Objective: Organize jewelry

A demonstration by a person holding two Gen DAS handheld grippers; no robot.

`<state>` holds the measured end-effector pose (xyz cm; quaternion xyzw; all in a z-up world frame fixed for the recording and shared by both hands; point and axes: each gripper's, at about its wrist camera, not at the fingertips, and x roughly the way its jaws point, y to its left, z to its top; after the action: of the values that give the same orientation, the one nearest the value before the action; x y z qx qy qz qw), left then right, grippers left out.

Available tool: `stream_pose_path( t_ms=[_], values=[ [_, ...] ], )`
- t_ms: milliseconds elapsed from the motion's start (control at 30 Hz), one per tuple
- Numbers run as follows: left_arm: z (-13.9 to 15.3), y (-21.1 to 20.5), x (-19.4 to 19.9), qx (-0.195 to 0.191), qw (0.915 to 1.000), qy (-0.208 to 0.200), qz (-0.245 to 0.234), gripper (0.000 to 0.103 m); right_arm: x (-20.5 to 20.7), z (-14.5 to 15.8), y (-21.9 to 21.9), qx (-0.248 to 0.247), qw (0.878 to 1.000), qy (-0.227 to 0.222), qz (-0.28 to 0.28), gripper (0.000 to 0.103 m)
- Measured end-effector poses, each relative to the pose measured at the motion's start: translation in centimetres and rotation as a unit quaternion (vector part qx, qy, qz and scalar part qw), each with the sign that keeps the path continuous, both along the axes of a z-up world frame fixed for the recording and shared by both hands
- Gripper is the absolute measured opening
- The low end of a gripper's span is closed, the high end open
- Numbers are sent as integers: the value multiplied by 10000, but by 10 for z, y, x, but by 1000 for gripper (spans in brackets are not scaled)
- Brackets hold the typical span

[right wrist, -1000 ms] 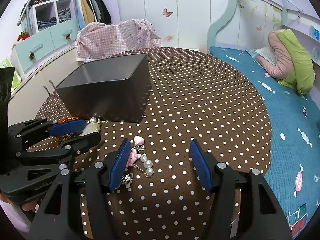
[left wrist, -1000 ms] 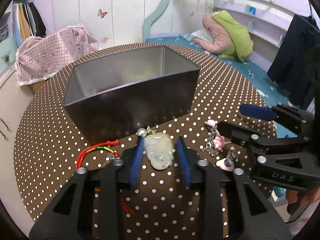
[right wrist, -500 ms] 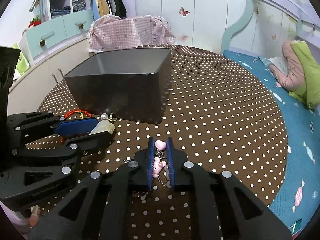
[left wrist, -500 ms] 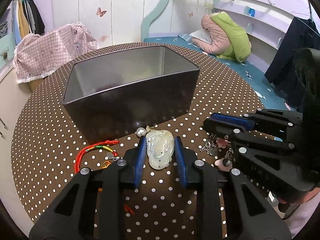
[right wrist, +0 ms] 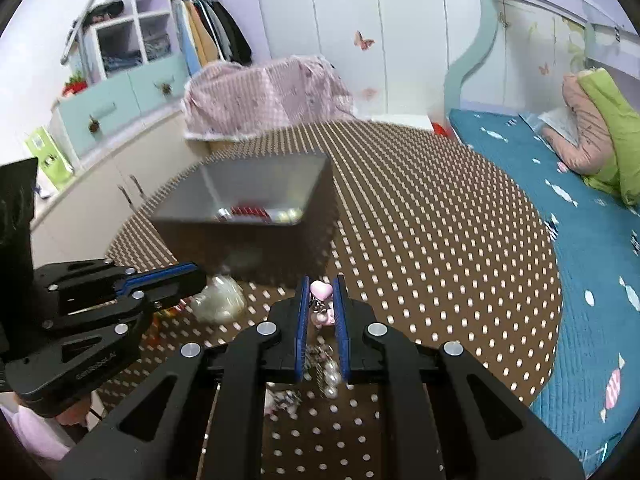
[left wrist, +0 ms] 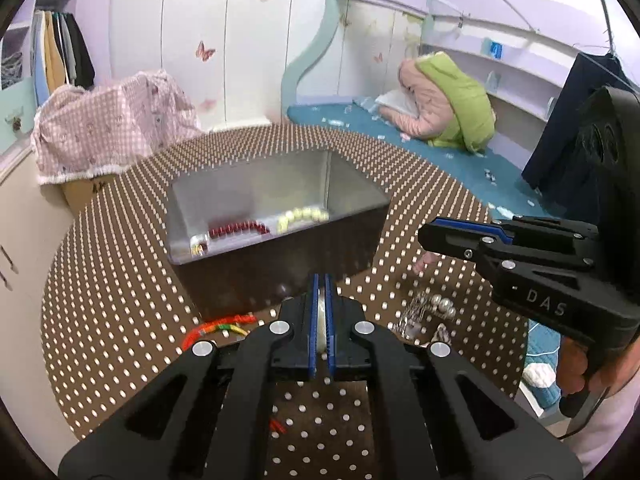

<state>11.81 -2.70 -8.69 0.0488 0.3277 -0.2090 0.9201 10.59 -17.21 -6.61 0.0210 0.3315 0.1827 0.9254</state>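
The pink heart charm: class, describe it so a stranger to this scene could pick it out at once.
On the round polka-dot table, in front of the dark metal bin, the right gripper is shut on a pearl-and-chain string. The pink heart charm sits at its top between the blue pads, the only heart-shaped piece there.

A child's bedroom: bed point(right wrist: 560, 184), butterfly-stickered wardrobe doors point(right wrist: 360, 40), hanging clothes point(right wrist: 216, 28), pastel drawers point(right wrist: 116, 100)

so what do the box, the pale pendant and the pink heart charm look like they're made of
Box: looks like metal, dull grey inside with a soft sheen, dark outside. Pale pendant: translucent whitish green and glossy, jade-like stone, though glass or resin is possible. Pink heart charm: smooth, shiny pink, probably plastic or enamel, on a small metal chain.
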Motion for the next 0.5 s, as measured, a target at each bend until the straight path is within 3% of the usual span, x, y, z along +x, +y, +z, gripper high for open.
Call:
stream_pose_path(
  t_ms=[133, 200, 233, 333, 500],
  values=[
    [-5, 3, 1, 18, 9999, 120, -64, 5, -2, 7, -1, -24, 9999, -119, -35, 11],
    [-16, 2, 5, 112, 9994, 309, -47, 16, -2, 7, -5, 103, 9999, -95, -45, 11],
    [-20, 2, 8, 180, 9991, 376, -15, 27, -1, 7, -5, 123, 9999, -91, -44, 11],
    [-32, -5, 14, 305, 9981, 529, -55, 33, -2, 6, -7, 111, 9999, -89, -88, 11],
    [-36, -12, 23, 387, 9972, 636, -120, 56, 0, 5, -11, 172, 9998, -54, -113, 11]
  ],
)
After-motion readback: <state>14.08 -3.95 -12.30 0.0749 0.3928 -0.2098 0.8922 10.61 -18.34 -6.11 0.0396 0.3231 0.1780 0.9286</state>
